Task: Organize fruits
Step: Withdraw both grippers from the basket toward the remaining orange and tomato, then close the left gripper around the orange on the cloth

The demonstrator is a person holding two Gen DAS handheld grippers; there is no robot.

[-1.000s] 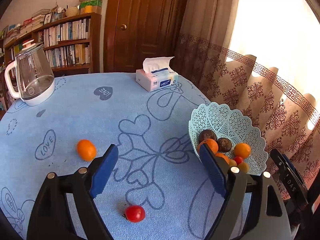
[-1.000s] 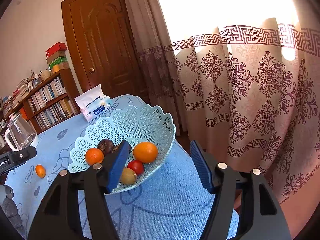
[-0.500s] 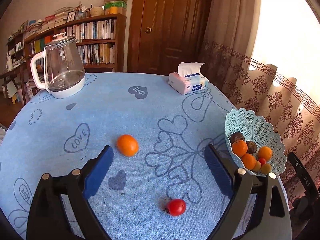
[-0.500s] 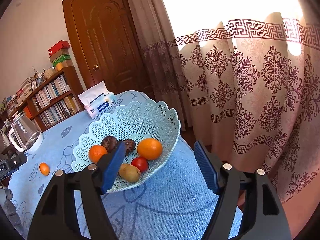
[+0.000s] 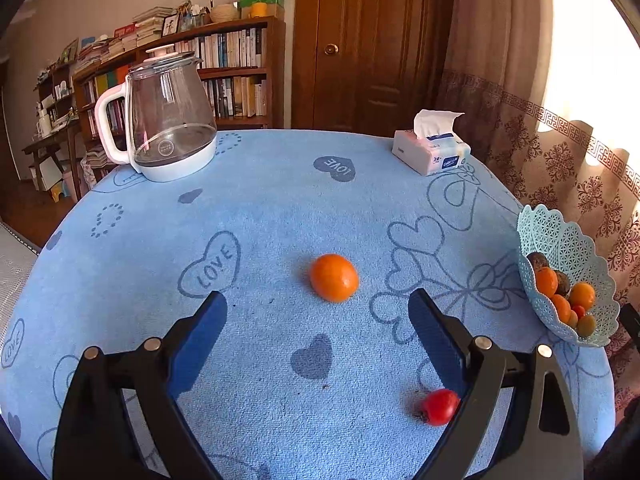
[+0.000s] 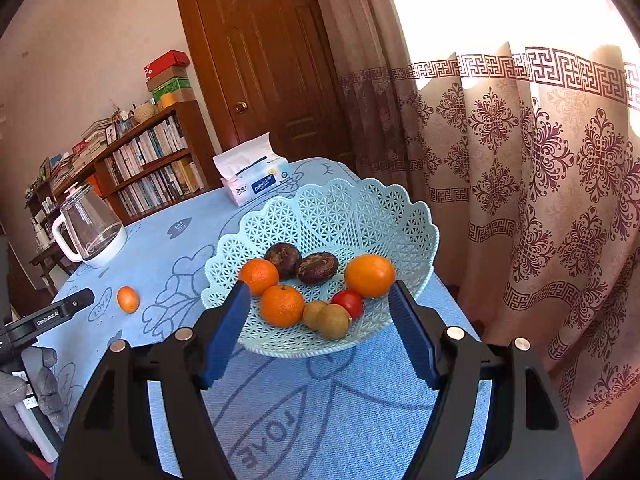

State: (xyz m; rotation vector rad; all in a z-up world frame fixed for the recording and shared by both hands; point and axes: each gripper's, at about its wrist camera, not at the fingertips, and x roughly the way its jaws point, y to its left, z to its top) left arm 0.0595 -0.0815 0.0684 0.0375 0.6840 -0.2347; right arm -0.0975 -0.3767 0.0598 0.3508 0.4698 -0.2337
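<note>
A loose orange (image 5: pixel 333 277) lies on the blue tablecloth, just ahead of my left gripper (image 5: pixel 318 308), which is open and empty above the cloth. A small red tomato (image 5: pixel 439 406) lies near its right finger. The pale green lattice basket (image 5: pixel 560 240) stands at the table's right edge and holds several fruits. In the right wrist view the basket (image 6: pixel 360 216) holds oranges (image 6: pixel 369 275), dark passion fruits (image 6: pixel 317 267), a tomato (image 6: pixel 349 301) and kiwis (image 6: pixel 334 321). My right gripper (image 6: pixel 318 294) is open and empty, jaws either side of the basket's near rim. The loose orange also shows there (image 6: pixel 128 299).
A glass kettle (image 5: pixel 168 120) stands at the far left of the table and a tissue box (image 5: pixel 432 152) at the far right. A patterned curtain (image 6: pixel 540 200) hangs close behind the basket. A bookshelf (image 5: pixel 224 72) and a door (image 5: pixel 360 40) stand beyond the table.
My left gripper has swung left, so the loose orange now lies between its fingers and the basket sits at the right edge. My right gripper has come slightly closer to the basket.
</note>
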